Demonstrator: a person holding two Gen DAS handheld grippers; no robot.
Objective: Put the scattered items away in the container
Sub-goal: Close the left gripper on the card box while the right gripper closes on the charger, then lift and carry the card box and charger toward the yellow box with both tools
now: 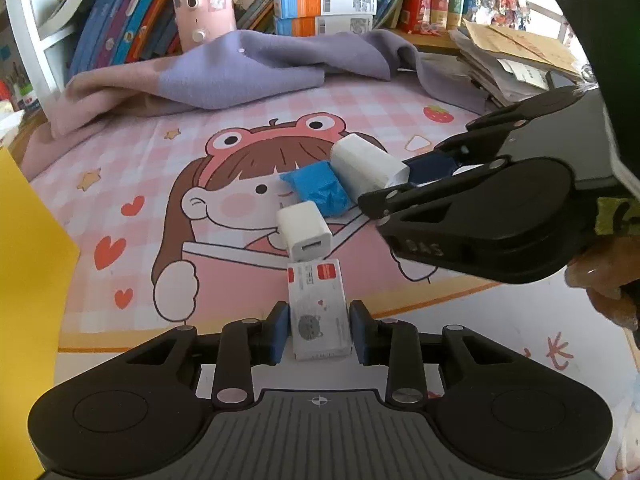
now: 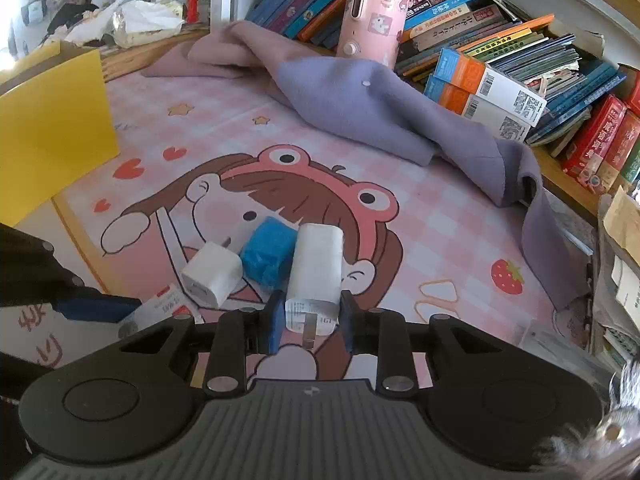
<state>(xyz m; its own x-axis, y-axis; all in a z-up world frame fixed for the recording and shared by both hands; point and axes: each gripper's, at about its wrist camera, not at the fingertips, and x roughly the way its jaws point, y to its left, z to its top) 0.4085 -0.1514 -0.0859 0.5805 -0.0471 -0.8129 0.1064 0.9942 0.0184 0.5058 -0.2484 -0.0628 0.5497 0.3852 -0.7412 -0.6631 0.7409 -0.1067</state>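
A small white carton with red labels [image 1: 319,316] lies on the cartoon mat between the pads of my left gripper [image 1: 319,330]; the pads stand close on both sides, slightly apart from it. My right gripper [image 2: 308,320] is shut on the plug end of a long white charger [image 2: 316,272], also in the left wrist view [image 1: 366,164]. A blue wrapped packet [image 1: 318,192] and a small white cube charger [image 1: 304,232] lie between them. The yellow container [image 2: 52,128] stands at the left.
A purple and pink cloth [image 2: 360,108] lies bunched at the back of the mat. Behind it are a pink appliance [image 2: 372,8], orange and blue boxes [image 2: 484,88] and rows of books. Papers [image 1: 512,60] are stacked at the right.
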